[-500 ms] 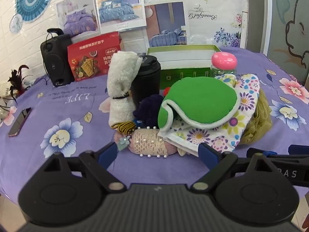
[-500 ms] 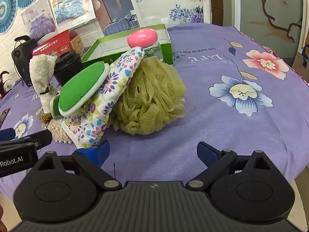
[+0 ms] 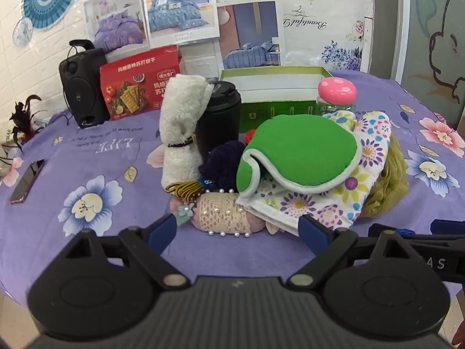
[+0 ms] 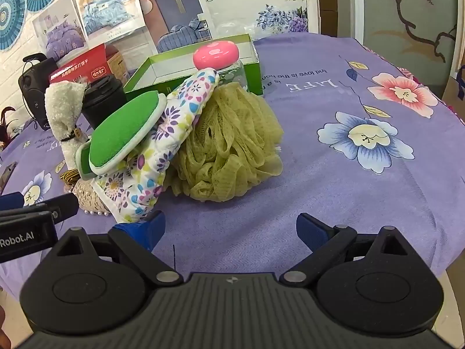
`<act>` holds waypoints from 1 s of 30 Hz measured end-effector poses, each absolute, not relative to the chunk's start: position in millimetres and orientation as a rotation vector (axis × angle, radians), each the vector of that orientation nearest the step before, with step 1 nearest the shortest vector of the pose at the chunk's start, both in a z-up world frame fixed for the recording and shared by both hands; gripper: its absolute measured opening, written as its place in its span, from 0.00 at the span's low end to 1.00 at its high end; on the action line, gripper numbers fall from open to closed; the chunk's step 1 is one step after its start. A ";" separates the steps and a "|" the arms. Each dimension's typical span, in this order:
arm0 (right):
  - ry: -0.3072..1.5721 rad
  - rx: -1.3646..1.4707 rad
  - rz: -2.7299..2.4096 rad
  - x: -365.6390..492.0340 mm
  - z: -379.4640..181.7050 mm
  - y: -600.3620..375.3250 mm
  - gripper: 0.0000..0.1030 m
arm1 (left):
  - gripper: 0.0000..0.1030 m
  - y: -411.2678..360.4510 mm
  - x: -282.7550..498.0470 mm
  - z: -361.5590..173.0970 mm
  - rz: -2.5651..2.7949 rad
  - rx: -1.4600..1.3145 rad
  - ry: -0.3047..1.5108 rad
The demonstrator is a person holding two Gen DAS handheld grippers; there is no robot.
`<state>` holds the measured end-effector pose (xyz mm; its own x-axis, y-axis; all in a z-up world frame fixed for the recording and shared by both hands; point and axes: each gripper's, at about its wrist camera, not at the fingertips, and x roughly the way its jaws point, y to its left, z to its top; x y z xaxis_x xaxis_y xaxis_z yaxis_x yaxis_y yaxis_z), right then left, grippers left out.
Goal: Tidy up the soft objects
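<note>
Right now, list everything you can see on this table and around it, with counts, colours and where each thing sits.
green pad: one, green with a white edge, on top of the pile
flowered mitt: one, white with coloured flowers, under the pad
bath puff: one, olive yellow, right of the mitt
rolled towel: one, cream, upright, left of the pile
lace pouch: one, pink and cream with pearls, front of the pile
black cup: one, behind the pile
jar: one, clear with a pink lid, by the box
green box: one, open, at the back
red box: one, back left
speaker: one, black, far left
phone: one, dark, left edge
left tool: open, empty
right tool: open, empty
</note>
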<state>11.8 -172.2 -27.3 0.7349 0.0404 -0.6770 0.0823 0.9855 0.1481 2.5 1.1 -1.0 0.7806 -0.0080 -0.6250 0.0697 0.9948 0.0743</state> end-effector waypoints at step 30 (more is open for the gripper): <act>0.757 0.198 -0.013 18.6 -33.8 -172.5 0.82 | 0.89 -1.3 11.7 -8.1 -0.035 0.102 0.715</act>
<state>18.6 -172.5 -33.8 0.7280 0.0597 -0.6830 0.0823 0.9814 0.1736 11.7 -1.3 -8.1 0.7548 0.0027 -0.6559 0.0672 0.9944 0.0815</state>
